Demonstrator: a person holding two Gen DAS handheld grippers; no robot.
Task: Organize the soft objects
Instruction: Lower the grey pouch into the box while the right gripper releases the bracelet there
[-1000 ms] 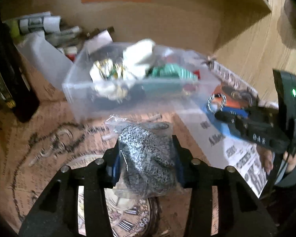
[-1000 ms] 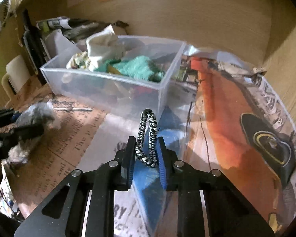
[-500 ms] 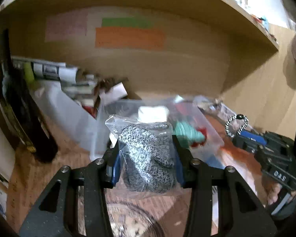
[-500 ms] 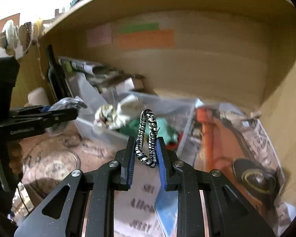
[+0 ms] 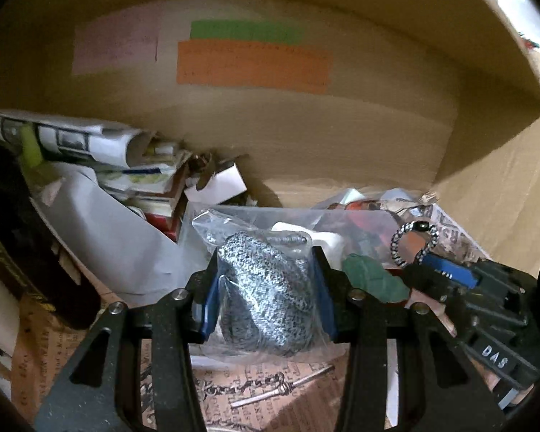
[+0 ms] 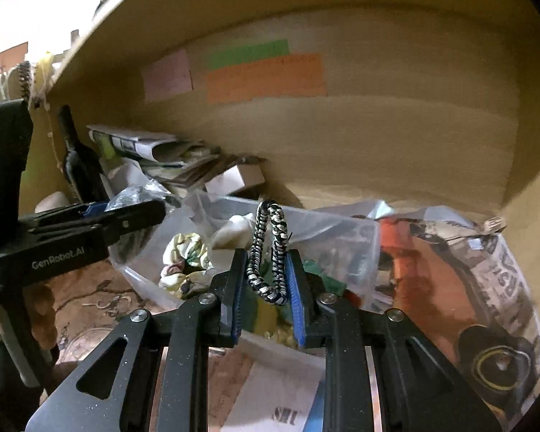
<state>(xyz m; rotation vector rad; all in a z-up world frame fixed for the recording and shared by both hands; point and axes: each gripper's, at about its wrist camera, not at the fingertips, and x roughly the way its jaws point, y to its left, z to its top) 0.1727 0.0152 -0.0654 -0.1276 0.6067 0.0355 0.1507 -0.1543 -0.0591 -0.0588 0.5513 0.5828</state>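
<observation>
My left gripper (image 5: 266, 288) is shut on a grey speckled knit bundle in a clear plastic bag (image 5: 266, 288), held in the air in front of the clear plastic bin (image 5: 363, 216). My right gripper (image 6: 266, 273) is shut on a black-and-white braided cord loop (image 6: 268, 252), held just above the near edge of the bin (image 6: 342, 230). The bin holds soft things: a floral cloth (image 6: 183, 262), a white cloth (image 6: 234, 230), a green knit piece (image 5: 370, 280). The right gripper with its loop (image 5: 414, 244) shows at right in the left wrist view. The left gripper (image 6: 126, 212) shows at left in the right wrist view.
The bin stands in a wooden shelf recess with coloured paper notes (image 5: 252, 61) on the back wall. A dark bottle (image 6: 79, 162), rolled papers (image 5: 82, 140) and small boxes (image 5: 216, 183) lie at the back left. Newspaper and an orange printed sheet (image 6: 432, 280) cover the shelf floor.
Both grippers have risen and moved closer to the bin, keeping their loads. The right gripper now hangs over the bin's near edge.
</observation>
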